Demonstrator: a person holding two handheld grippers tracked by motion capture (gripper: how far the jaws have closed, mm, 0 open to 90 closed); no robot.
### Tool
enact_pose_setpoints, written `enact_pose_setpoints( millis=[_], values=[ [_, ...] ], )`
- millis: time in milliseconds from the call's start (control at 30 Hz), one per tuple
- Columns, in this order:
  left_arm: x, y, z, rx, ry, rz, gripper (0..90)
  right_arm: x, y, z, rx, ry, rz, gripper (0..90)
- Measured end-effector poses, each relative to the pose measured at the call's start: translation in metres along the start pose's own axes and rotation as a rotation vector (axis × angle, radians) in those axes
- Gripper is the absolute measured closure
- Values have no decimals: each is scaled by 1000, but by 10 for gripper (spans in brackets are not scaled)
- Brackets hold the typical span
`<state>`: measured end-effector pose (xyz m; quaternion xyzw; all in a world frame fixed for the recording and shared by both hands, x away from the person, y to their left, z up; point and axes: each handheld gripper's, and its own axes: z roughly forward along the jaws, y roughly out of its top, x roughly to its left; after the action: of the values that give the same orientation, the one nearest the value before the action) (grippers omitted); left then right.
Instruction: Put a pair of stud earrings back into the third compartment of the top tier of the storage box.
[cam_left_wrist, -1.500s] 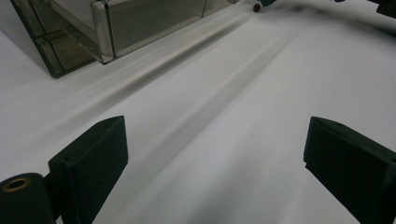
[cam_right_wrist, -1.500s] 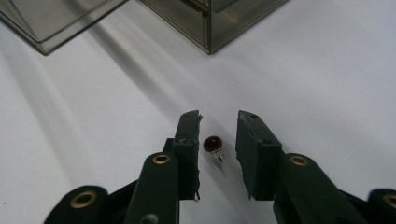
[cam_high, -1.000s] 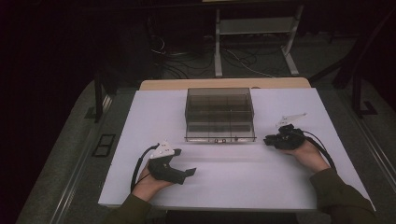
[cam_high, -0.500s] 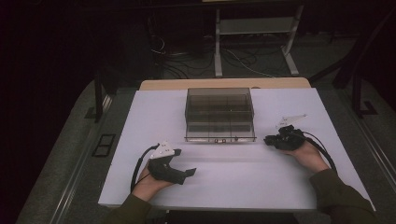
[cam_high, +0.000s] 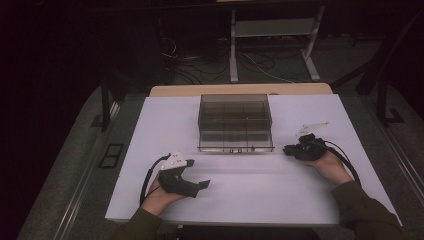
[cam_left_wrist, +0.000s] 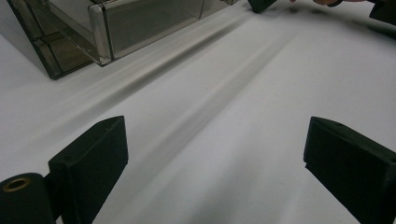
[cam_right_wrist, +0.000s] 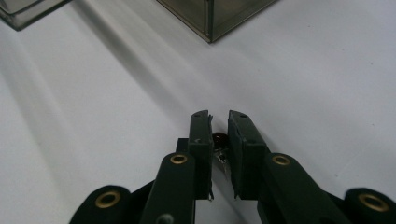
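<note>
Clear plastic organiser box (cam_high: 235, 122) stands mid-table in the high view, both grippers short of it. Left gripper (cam_left_wrist: 215, 163) view: jaws wide apart, empty. Right gripper (cam_right_wrist: 219, 154) view: jaws nearly together on a small dark part (cam_right_wrist: 219, 139).

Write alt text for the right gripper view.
The right gripper rests low over a white table, its two black jaws nearly together with a small dark thing, too small to identify, in the narrow gap. A corner of a clear plastic compartment box sits ahead at the top.
</note>
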<state>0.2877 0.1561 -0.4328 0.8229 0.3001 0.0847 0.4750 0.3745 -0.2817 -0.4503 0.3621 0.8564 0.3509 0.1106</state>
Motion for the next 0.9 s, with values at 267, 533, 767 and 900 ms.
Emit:
enact_pose_setpoints(
  millis=[267,533,767,900],
  values=[
    [2,0,-2,-5,3,-4,56,-2,1,-4,-13,2,15,791],
    [4,-1,-2,-3,2,-6,56,-3,4,-9,-38,12,26,791],
    [3,0,-2,-6,4,-7,56,-6,9,-17,-70,21,38,791],
    [2,0,0,-1,-1,5,56,-4,14,-24,-91,25,39,791]
  ],
)
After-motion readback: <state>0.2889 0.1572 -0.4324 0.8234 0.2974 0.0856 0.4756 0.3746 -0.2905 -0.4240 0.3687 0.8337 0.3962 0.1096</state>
